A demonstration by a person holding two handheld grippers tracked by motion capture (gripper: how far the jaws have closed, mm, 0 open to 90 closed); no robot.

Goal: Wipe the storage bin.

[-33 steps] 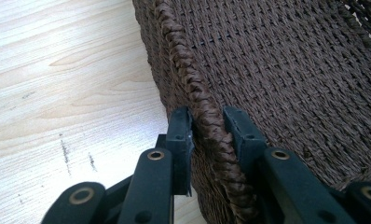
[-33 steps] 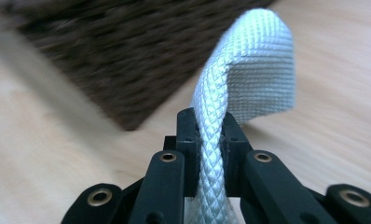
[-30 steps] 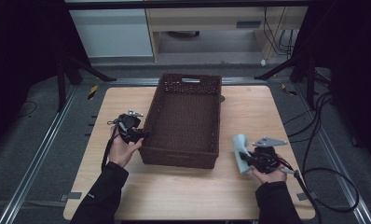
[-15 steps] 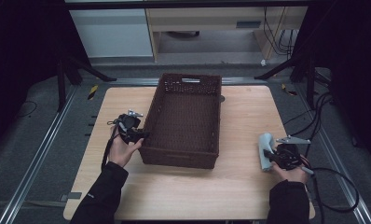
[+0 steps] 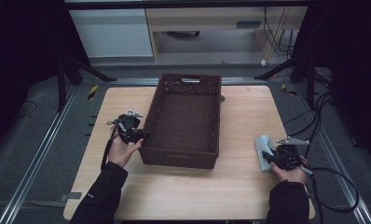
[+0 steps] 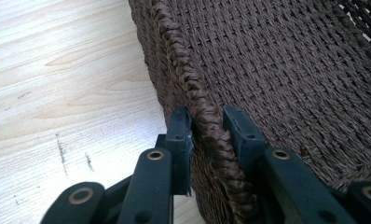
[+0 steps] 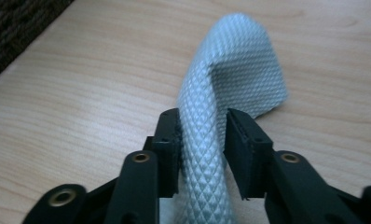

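Cloth, pale blue with a diamond weave, is lying on the wooden table at its right side, well apart from the basket. One end is arching up in a fold, the rest trailing back between the jaws of the right gripper.

Right gripper: jaws have just been opening. The cloth is standing between them, brushing the left pad, while a gap is showing at the right pad, so they are no longer pinching it. Reads as a release: the cloth is being set down beside the basket.

Left gripper: clamped on the braided rim of the dark woven basket, one jaw outside the wall and one inside. In the high view it is sitting at the basket's near left side, steadying it. The basket is looking empty as far as can be seen.

Step in hand, by my reading: letting go of the cloth on the table. Next move is calling for the right gripper to back off without dragging the fold along; the raised end is looking likely to flop.
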